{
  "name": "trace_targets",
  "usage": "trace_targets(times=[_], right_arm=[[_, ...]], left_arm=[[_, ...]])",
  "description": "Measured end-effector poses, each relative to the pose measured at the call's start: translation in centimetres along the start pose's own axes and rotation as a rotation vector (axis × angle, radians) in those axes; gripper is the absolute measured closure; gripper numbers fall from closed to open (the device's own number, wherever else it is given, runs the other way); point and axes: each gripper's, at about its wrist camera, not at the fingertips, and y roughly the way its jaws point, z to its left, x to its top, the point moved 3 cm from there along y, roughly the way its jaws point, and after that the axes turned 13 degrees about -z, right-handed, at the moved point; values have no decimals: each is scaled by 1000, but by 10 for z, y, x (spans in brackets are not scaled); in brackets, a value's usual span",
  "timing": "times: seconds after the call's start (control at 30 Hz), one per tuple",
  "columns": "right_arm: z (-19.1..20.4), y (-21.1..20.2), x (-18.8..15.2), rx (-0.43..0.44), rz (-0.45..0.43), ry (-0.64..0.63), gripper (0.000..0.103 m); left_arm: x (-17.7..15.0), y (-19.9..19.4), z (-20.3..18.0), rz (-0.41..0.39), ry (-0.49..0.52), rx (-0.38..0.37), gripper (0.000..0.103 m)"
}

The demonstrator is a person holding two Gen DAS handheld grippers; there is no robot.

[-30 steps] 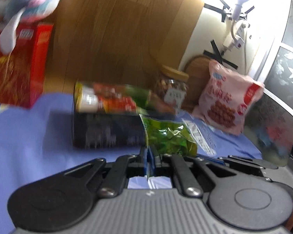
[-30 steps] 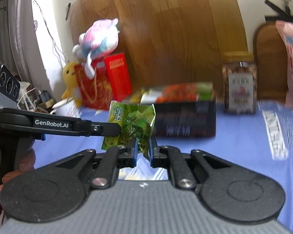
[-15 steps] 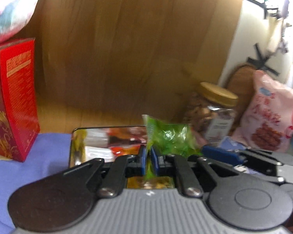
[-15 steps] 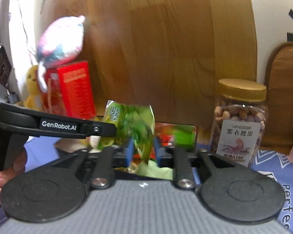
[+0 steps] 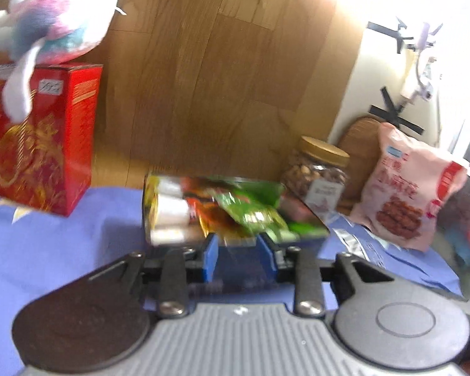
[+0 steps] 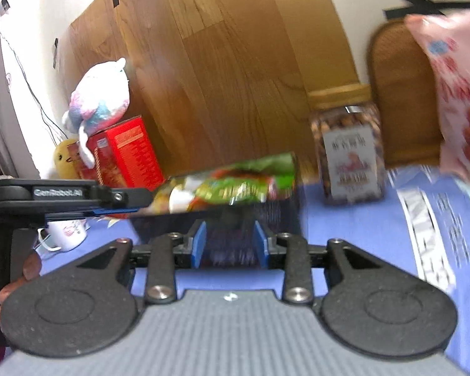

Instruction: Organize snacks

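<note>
- Straight ahead of the left gripper [image 5: 241, 250], the black snack box [image 5: 232, 206] sits on the blue cloth of the desk [image 5: 62, 235], its near wall just past the fingertips.
- The left gripper's blue fingers [image 5: 210, 258] stand apart with nothing between them; they have just been opening.
- The green snack packet [image 5: 250, 213] lies in the box on top of the other wrappers, clear of both pads.
- Same story on the right gripper [image 6: 230, 244]: blue fingers [image 6: 199, 247] spread, just been opening, only the box's dark wall showing through the gap.
- From the right wrist view the left gripper's arm [image 6: 69, 195] reaches in from the left, its tip at the box's left rim, with a hand [image 6: 18, 279] on its handle at the frame edge.
- Room to move: open blue cloth to the left of the left fingers, up to the red carton [image 5: 40, 144] with the plush toy [image 5: 53, 22] on top.
- To the right of the fingers it's tighter: a nut jar [image 5: 319, 175] just beyond the box's far corner, then a pink bag [image 5: 410, 188] leaning near the desk's edge.
- A wooden panel [image 5: 222, 78] closes off the back.
- A white mug [image 6: 67, 233] stands under the left gripper's arm, partly hidden.
- Motion blur smears the wrappers and labels; print is unreadable, and the pink bag is cut off in the right view.
</note>
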Motion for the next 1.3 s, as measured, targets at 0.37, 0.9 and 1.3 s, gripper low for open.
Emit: trace_targets(times=[0.37,0.9,1.3], right_arm=[[26,-76,-55,-59,69,37,51],[64,-157,-87,-64,61,37,42],[84,-190,-91,-62,30,71,39]], left_arm=[[-72,-83,-21,53,95,95,54],[-103,-170,-45,-19,156,133,4],[-118,-203,-44,14,137,189,0]])
